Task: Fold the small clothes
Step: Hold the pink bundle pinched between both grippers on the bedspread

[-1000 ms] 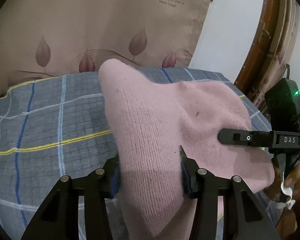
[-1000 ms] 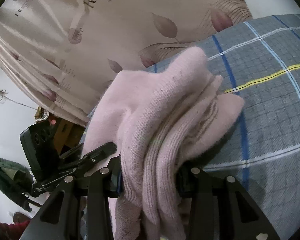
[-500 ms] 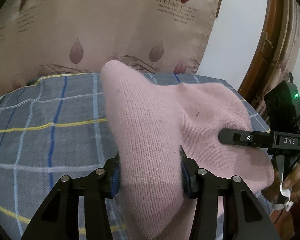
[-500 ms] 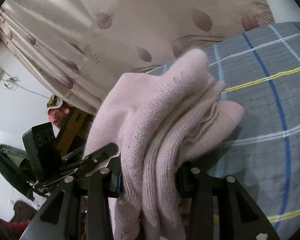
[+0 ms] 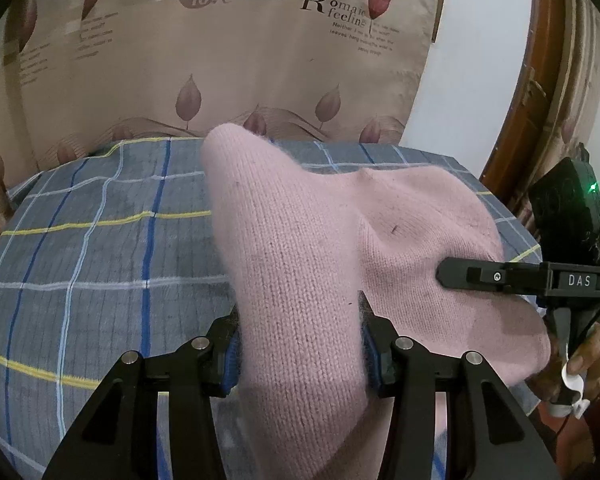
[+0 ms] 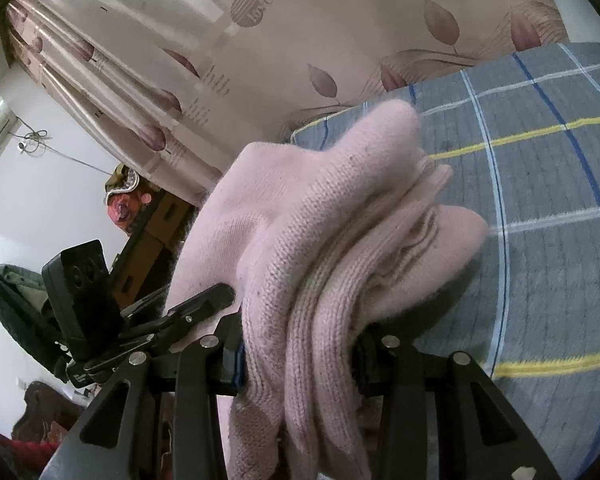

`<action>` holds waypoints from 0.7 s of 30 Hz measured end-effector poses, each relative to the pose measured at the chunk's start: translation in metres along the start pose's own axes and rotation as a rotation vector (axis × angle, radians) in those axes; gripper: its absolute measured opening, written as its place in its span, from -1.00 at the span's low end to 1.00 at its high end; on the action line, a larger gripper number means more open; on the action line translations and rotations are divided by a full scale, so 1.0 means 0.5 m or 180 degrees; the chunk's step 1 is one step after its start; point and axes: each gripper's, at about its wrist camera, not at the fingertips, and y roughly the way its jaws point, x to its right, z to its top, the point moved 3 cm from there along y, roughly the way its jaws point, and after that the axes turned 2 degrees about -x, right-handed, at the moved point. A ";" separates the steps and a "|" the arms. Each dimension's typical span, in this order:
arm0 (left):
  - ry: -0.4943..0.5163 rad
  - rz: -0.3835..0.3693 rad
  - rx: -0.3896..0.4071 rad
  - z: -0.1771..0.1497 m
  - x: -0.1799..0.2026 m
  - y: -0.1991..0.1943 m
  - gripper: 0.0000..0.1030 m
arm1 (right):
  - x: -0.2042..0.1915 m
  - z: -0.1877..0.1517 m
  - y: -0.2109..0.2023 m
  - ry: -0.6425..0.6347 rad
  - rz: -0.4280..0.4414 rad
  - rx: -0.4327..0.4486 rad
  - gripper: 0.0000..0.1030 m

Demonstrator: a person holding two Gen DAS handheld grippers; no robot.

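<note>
A pink knitted garment (image 5: pixel 300 248) hangs between both grippers above a bed with a grey checked sheet (image 5: pixel 100 240). My left gripper (image 5: pixel 300 344) is shut on a thick bunch of the knit, which bulges up between its pads. In the right wrist view my right gripper (image 6: pixel 300 356) is shut on folded layers of the same pink knit (image 6: pixel 320 240). The right gripper (image 5: pixel 500 278) shows at the right edge of the left wrist view, pinching the cloth's far side. The left gripper (image 6: pixel 172 320) shows at lower left of the right wrist view.
A beige curtain with leaf prints (image 5: pixel 220 60) hangs behind the bed. A curved wooden bed frame (image 5: pixel 540 100) stands at the right. A person's hand (image 5: pixel 580 360) holds the right gripper's handle. Furniture and a white wall (image 6: pixel 40 200) lie to the left.
Both grippers carried the pink knit across the bed: more curtain fills the background and the sheet's lines have shifted. The grip on the cloth looks the same.
</note>
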 end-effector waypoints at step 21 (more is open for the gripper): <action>-0.0021 0.0008 0.0033 -0.045 -0.001 -0.031 -0.05 | -0.016 -0.040 -0.011 -0.0043 0.0009 -0.0037 -0.29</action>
